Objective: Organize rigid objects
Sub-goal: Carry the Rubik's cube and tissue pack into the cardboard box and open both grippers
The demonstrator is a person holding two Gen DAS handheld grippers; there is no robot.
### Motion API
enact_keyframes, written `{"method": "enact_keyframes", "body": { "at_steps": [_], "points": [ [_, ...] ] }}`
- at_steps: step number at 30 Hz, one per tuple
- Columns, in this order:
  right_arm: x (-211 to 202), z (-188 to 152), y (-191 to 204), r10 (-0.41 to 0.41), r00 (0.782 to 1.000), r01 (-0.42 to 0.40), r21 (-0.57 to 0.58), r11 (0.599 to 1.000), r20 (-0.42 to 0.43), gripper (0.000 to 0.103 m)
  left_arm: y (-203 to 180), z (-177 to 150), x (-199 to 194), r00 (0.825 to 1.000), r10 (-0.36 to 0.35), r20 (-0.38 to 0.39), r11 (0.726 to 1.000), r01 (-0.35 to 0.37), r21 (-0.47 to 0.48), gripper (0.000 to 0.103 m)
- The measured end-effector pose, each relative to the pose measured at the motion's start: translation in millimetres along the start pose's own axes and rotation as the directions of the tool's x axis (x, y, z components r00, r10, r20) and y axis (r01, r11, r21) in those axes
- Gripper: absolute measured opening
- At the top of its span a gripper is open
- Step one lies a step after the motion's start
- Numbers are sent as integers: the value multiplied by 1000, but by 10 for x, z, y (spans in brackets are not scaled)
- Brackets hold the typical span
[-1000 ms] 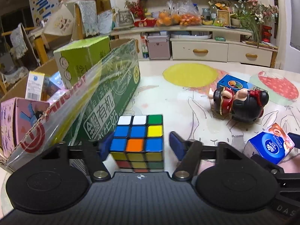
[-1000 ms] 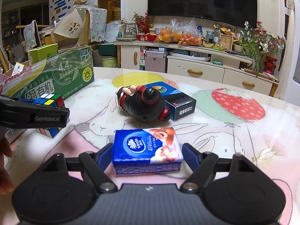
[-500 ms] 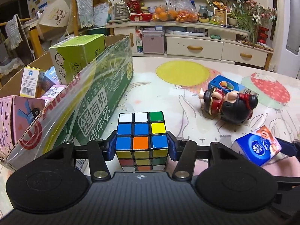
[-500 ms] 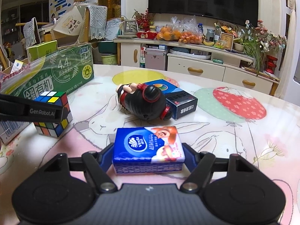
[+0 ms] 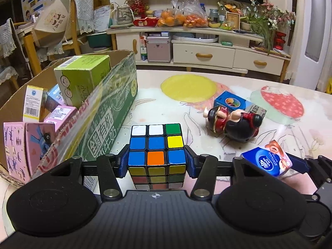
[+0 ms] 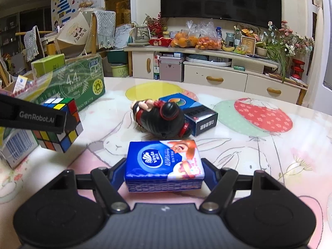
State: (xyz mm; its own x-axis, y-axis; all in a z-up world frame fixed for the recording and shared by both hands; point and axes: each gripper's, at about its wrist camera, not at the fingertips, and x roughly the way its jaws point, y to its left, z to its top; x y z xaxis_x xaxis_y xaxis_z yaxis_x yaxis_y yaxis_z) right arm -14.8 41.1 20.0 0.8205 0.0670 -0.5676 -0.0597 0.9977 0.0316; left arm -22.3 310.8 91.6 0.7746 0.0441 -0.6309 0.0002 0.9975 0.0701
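1. Left wrist view: the left tool [image 5: 156, 161] has its two blue pads pressed on opposite sides of a scrambled puzzle cube [image 5: 156, 145], after closing in on it. From the right wrist view the cube appears raised off the table [image 6: 269, 161], its lower corner hanging clear.

2. Right wrist view: the right tool [image 6: 165, 170] has likewise just closed on a blue tissue pack [image 6: 164, 161], gripping its short ends; whether the pack is off the table cannot be told.

3. Judged step: carry both items to the open cardboard box [image 5: 116, 112] at the left table edge. Doing it well likely means keeping each grip steady, lifting high enough to clear the box wall, and moving one tool at a time so they do not collide.

4. The cube sits just beside the box's green printed wall, so a short rise and leftward move should do. The soft pack may flex, so a level carry seems wise.

5. Inside the box: a tall green carton [image 5: 81, 76] stands upright, with a small white carton [image 5: 33, 103], a pale blue packet [image 5: 55, 97] and pink boxes [image 5: 31, 143] packed near the front. Free room looks limited there.

6. A toy figure [image 5: 232, 122] lies on its side mid-table, touching a dark blue box [image 5: 230, 101] behind it; both wait unsorted.
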Motion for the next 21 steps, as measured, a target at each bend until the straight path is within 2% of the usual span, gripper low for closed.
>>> {"method": "enact_keyframes", "body": {
  "at_steps": [21],
  "points": [
    [-505, 369, 452, 24, 995, -20, -50, 999, 95, 73, 109, 73, -168, 997, -50, 66, 998, 47, 43, 64]
  ]
}}
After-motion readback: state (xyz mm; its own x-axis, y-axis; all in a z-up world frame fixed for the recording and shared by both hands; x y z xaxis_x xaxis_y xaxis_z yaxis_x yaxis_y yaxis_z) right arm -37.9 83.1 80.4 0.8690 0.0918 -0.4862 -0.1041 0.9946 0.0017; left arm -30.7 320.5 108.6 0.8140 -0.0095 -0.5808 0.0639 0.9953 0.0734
